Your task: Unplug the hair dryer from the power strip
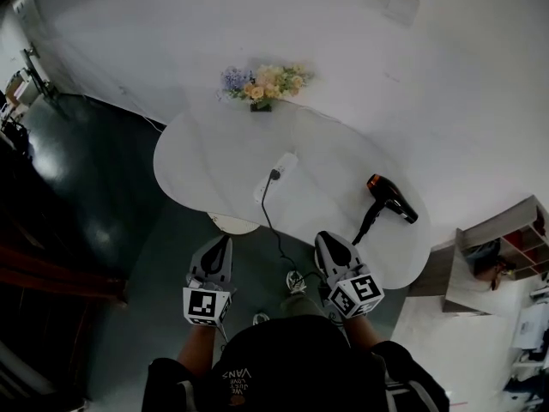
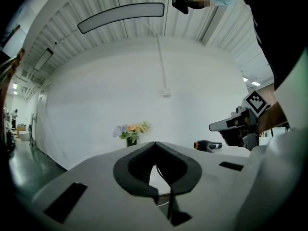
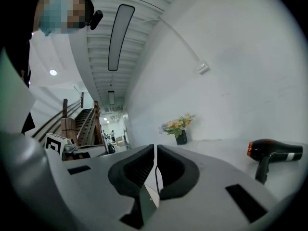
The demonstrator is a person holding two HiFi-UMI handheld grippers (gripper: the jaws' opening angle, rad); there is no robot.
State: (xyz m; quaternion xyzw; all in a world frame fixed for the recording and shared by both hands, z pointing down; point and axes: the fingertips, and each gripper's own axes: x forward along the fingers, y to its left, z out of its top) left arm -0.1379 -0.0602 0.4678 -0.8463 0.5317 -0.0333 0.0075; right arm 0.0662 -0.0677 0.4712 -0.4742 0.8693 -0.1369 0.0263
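Sharing one table (image 1: pixel 202 166): one hair dryer (image 1: pixel 391 198), one power strip (image 1: pixel 277 175).

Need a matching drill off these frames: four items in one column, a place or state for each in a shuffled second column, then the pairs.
Column one:
1. hair dryer
2. power strip
3. flowers
4. left gripper

Column two:
a. jaws shut, nothing between them
b. far edge of the table
c. mid-table, black plug in it
d. right part of the table, orange front end

Pairs: 1-d, 2-c, 3-b, 4-a
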